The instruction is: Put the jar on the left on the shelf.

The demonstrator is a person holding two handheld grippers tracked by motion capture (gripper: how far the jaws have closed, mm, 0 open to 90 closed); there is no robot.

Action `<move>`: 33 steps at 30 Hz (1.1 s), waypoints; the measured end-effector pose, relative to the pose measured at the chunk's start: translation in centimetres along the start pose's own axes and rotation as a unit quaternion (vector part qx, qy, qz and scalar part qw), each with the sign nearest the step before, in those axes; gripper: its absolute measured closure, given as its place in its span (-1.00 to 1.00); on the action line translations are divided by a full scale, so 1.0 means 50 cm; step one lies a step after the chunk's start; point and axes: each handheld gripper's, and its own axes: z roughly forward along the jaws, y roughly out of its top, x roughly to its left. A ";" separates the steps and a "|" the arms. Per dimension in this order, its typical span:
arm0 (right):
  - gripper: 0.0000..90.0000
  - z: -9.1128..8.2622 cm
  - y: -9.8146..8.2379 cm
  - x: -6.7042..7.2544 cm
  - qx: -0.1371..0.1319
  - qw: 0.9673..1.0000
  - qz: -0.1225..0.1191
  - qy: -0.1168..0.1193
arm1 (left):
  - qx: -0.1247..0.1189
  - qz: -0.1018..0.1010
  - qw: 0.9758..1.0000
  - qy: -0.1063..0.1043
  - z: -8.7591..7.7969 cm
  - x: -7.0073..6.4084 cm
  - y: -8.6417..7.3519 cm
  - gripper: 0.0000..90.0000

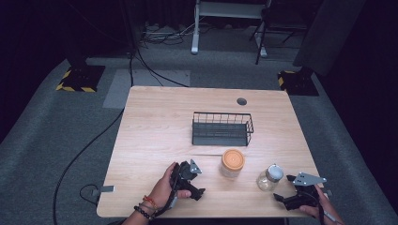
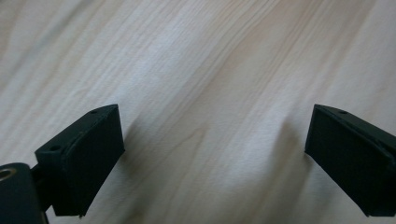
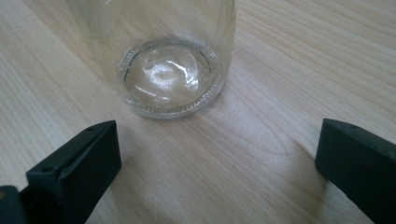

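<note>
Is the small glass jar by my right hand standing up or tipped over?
Upright. The small glass jar stands on its base on the table, its grey lid on top; the right gripper view shows its round bottom flat on the wood.

Glass jar (image 3: 170, 60) top beyond the frame edge

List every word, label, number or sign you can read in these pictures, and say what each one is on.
There is no readable text.
The jar with the orange lid and the clear glass jar carry no legible label.
The wire basket, the table and both the left gripper and right gripper show no markings.
</note>
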 end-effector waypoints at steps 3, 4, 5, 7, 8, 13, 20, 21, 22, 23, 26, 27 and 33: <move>-1.00 0.003 0.003 0.000 0.002 1.000 0.000 -0.005 | -0.008 0.008 1.000 -0.002 -0.010 -0.003 0.027 -0.91; -1.00 0.004 0.003 -0.001 0.002 1.000 0.000 -0.005 | -0.013 0.013 1.000 -0.005 -0.012 -0.004 0.037 -0.93; -1.00 0.005 0.004 -0.002 0.001 1.000 -0.001 -0.005 | -0.012 0.019 1.000 0.006 -0.012 -0.007 0.046 -0.93; -1.00 0.004 0.004 -0.001 0.001 1.000 0.000 -0.006 | -0.006 0.018 1.000 0.007 -0.006 -0.009 0.061 -0.91; -1.00 0.004 0.003 0.000 0.002 1.000 0.001 -0.007 | -0.001 0.021 1.000 0.006 -0.003 -0.013 0.068 -0.92; -1.00 0.004 0.003 0.000 0.002 1.000 0.002 -0.008 | -0.001 0.041 0.999 0.006 0.003 -0.043 0.110 -0.94; -1.00 0.004 0.003 0.000 0.002 1.000 0.002 -0.008 | -0.002 0.049 0.999 0.002 0.013 -0.051 0.146 -0.94; -1.00 0.004 0.003 0.000 0.002 1.000 0.002 -0.008 | -0.007 0.043 0.999 0.003 0.013 -0.051 0.152 -0.94; -1.00 0.004 0.003 0.000 0.002 1.000 0.002 -0.008 | -0.010 0.040 0.999 0.002 0.014 -0.051 0.156 -0.94; -1.00 0.004 0.003 0.000 0.001 1.000 0.002 -0.008 | -0.010 0.040 0.999 0.004 0.014 -0.051 0.160 -0.94; -1.00 0.004 0.003 0.000 0.002 1.000 0.002 -0.008 | -0.011 0.044 0.999 0.005 0.018 -0.054 0.173 -0.94; -1.00 0.004 0.003 0.000 0.002 1.000 0.003 -0.008 | -0.012 0.045 0.999 0.005 0.020 -0.054 0.178 -0.94; -1.00 0.004 0.003 0.000 0.002 1.000 0.003 -0.008 | -0.011 0.042 0.999 0.002 0.029 -0.053 0.192 -0.94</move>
